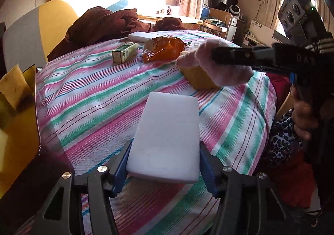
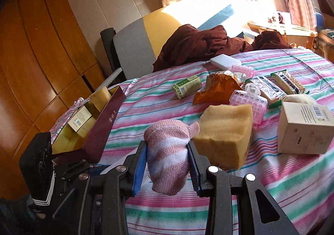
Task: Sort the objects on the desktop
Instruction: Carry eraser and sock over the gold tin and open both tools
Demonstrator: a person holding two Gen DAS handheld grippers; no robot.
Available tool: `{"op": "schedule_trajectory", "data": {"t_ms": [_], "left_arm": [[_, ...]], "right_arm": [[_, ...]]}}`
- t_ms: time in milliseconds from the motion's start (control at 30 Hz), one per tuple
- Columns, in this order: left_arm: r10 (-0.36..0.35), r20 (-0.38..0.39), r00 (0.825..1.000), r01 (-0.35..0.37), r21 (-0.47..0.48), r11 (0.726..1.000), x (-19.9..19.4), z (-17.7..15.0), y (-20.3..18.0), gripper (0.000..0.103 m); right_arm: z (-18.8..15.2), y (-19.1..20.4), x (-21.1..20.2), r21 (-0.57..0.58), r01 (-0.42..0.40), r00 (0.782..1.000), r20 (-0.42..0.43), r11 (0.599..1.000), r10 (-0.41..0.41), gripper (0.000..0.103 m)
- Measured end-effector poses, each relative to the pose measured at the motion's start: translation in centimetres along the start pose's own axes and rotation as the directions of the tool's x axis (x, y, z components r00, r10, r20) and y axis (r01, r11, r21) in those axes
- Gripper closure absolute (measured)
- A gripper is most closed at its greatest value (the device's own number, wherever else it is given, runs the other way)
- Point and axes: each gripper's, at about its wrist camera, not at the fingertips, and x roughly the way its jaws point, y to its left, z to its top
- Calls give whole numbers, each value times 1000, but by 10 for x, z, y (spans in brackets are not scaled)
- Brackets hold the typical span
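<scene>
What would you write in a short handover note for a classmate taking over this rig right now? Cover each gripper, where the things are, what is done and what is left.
Left gripper: jaws shut on a white foam block, held over the striped cloth.
Right gripper: jaws shut on a pink-and-white knitted cloth.
Done: the dark red box at the table's left edge already holds a yellow sponge and a small carton.
Left: both held items to place, then the large yellow sponge, green carton, orange packet, pink plastic pieces, snack bars, cardboard box and second white block.
</scene>
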Motion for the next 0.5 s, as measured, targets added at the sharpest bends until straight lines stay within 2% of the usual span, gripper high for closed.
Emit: {"op": "schedule_trajectory", "data": {"t_ms": [233, 500], "left_arm": [[26, 88, 996, -24, -19, 1000, -37, 4, -3, 42], [110, 127, 986, -91, -149, 985, -75, -1, 35, 41]], "right_arm": [[1, 16, 3, -49, 9, 1000, 12, 999, -9, 65], [14, 65, 22, -158, -53, 999, -7, 986, 53, 65]]}}
